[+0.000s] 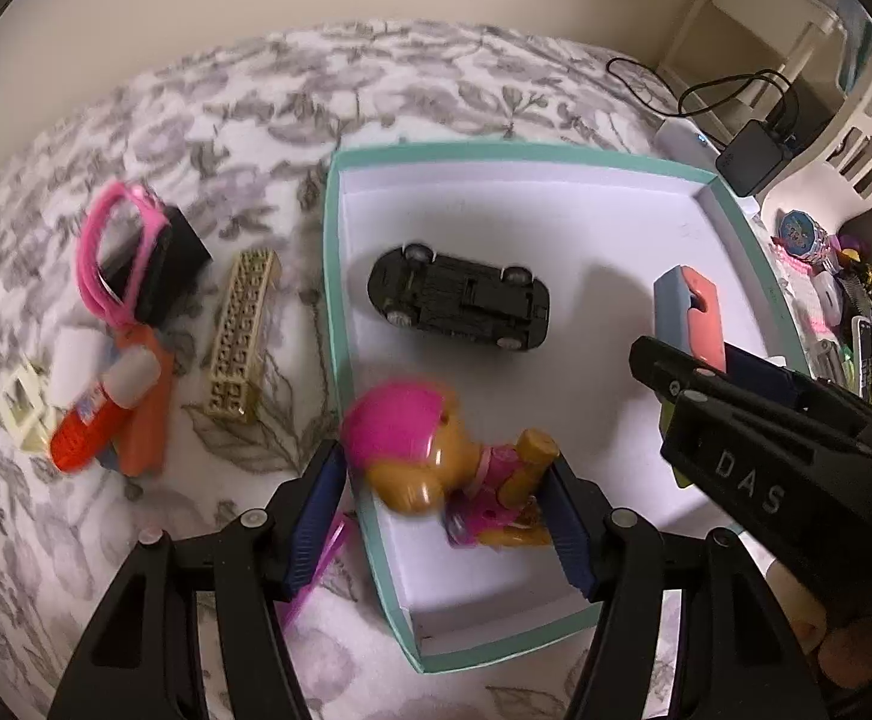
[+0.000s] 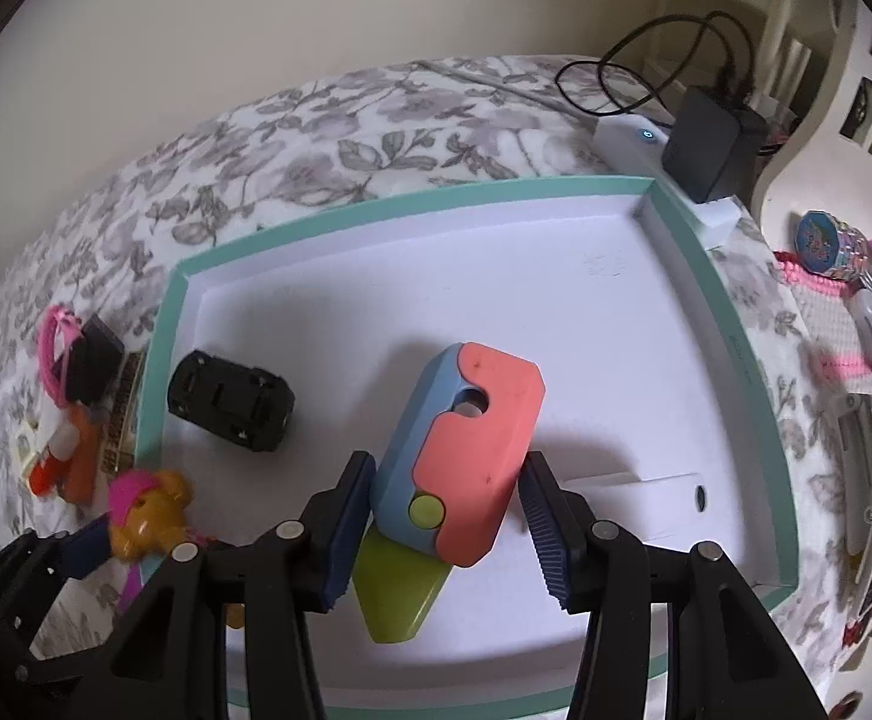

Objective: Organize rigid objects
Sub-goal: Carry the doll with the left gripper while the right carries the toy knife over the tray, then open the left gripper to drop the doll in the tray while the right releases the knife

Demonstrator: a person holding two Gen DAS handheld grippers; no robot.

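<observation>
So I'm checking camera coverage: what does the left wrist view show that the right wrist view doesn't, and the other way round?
Only the left wrist view shows the whole glue stick and the pup figure's pink body between the left gripper pads. Only the right wrist view shows the pink-and-blue toy's green tip, held in the right gripper. Both show the teal box, the overturned black car and the pink glasses.

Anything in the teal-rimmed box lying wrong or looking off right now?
Yes: the black toy car in the teal-rimmed white box lies upside down, chassis and wheels facing up. Nothing else inside looks spilled or broken.
</observation>
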